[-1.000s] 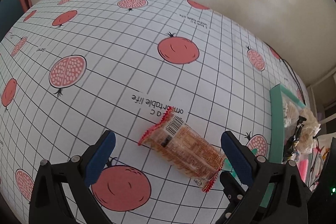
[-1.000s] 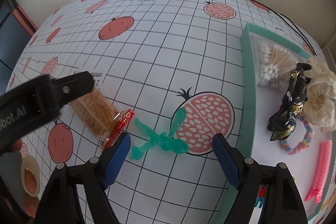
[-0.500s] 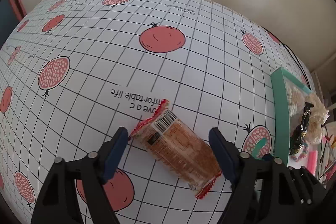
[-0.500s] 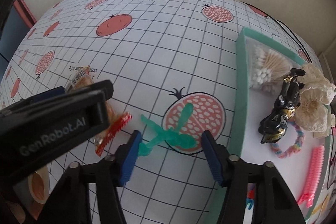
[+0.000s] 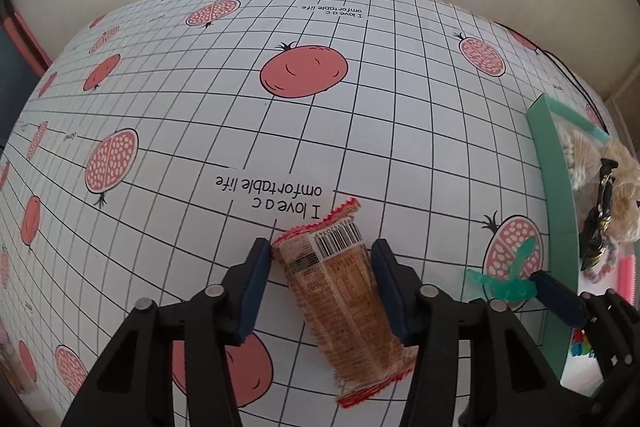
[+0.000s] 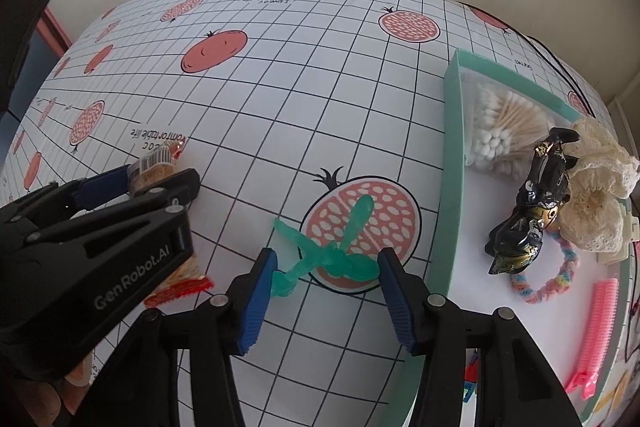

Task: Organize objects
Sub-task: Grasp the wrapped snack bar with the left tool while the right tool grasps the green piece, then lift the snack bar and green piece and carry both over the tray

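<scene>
The left gripper [image 5: 320, 283] is built of matte black plastic arms with angular cut-outs, each ending in a dark blue ribbed pad, and round silver screws sit at the pivots. The right gripper [image 6: 326, 291] is of the same make: black frame, blue grooved pads, silver screw heads along the arms. In the right wrist view the left gripper's side carries the white lettering "GenRobot.AI".

L tool [image 5: 320, 269] low, jaws part-closed, not clamped; R tool [image 6: 326, 281] alongside, jaws likewise apart.
</scene>
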Demonstrator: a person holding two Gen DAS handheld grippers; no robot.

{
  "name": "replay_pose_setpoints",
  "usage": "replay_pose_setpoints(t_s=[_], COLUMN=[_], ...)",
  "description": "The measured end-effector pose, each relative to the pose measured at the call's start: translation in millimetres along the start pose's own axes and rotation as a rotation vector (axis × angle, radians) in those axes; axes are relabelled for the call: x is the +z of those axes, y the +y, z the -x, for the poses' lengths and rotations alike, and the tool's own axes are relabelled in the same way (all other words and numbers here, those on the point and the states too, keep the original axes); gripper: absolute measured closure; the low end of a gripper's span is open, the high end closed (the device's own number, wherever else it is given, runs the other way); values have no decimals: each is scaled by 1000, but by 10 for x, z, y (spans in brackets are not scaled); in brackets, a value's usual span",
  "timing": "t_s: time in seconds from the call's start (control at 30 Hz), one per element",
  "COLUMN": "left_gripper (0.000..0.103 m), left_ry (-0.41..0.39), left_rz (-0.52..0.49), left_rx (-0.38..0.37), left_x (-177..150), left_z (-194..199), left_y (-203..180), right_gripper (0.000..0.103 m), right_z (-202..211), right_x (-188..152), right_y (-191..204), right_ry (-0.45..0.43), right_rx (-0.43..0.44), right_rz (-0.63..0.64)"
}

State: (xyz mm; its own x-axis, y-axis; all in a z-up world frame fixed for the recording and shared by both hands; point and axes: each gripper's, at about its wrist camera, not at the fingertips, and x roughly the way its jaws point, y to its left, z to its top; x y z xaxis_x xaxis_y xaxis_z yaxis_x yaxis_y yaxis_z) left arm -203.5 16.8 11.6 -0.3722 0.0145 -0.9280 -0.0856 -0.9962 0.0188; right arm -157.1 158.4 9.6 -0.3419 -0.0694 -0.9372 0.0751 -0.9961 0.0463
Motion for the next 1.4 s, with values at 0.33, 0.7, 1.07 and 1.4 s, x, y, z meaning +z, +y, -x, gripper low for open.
replay_pose_setpoints(t_s=[0.33, 0.7, 1.07, 1.4], left_gripper=[60, 60, 60, 60], left_ry=[5, -36, -142, -210], left_rz=[8, 44, 36, -13], left_rx=[9, 1, -15, -64], left_x=[7, 38, 114, 45], left_z=[39, 263, 699, 1059], left_y=[69, 163, 95, -335], right_gripper=[48, 48, 48, 48], right_z=[26, 225, 563, 796], right_x=[-7, -17, -41, -189], right_y=[-79, -119, -265, -668], right_ry=[6, -29, -93, -126], right_rx=[23, 42, 42, 3], right_rz=[-32, -44, -47, -83])
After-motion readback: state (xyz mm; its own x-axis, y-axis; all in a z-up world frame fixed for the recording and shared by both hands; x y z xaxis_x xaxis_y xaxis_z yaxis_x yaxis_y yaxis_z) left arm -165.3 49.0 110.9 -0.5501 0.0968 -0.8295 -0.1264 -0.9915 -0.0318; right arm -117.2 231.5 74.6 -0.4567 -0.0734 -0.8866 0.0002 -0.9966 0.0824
